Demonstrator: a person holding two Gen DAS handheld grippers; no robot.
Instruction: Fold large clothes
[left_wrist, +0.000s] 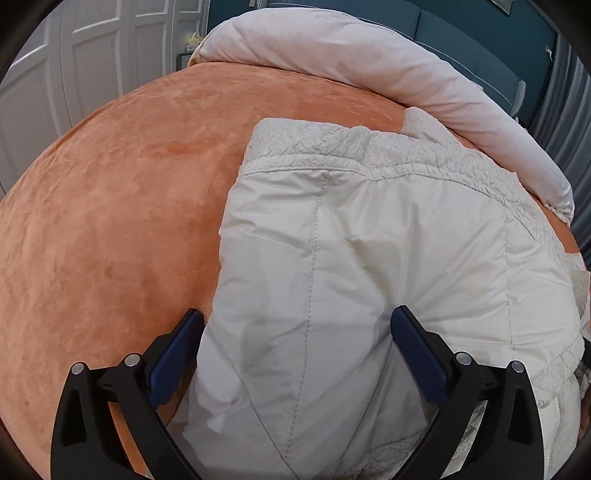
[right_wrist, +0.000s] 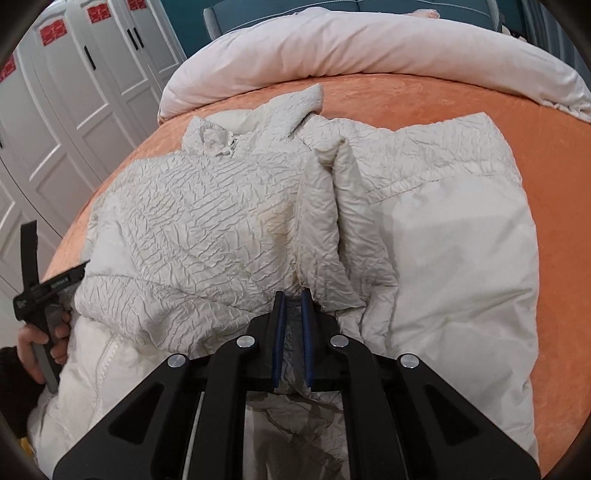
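Note:
A cream padded jacket (left_wrist: 369, 240) lies on the orange bed cover (left_wrist: 110, 184), smooth lining up on one side and crinkled quilted fabric along its far edge. My left gripper (left_wrist: 295, 317) stands wide open over its near left part. One finger is beside the jacket's edge, the other rests on the fabric, and a broad stretch of cloth lies between them. In the right wrist view the jacket (right_wrist: 221, 221) is bunched, with a raised fold running down its middle. My right gripper (right_wrist: 293, 295) is shut on the near end of that fold.
A rolled pale pink duvet (left_wrist: 351, 55) lies across the far side of the bed. White wardrobe doors (right_wrist: 74, 92) stand to the left. A hand (right_wrist: 33, 339) grips the other gripper's handle at the jacket's left edge. Orange cover (right_wrist: 546, 184) shows bare to the right.

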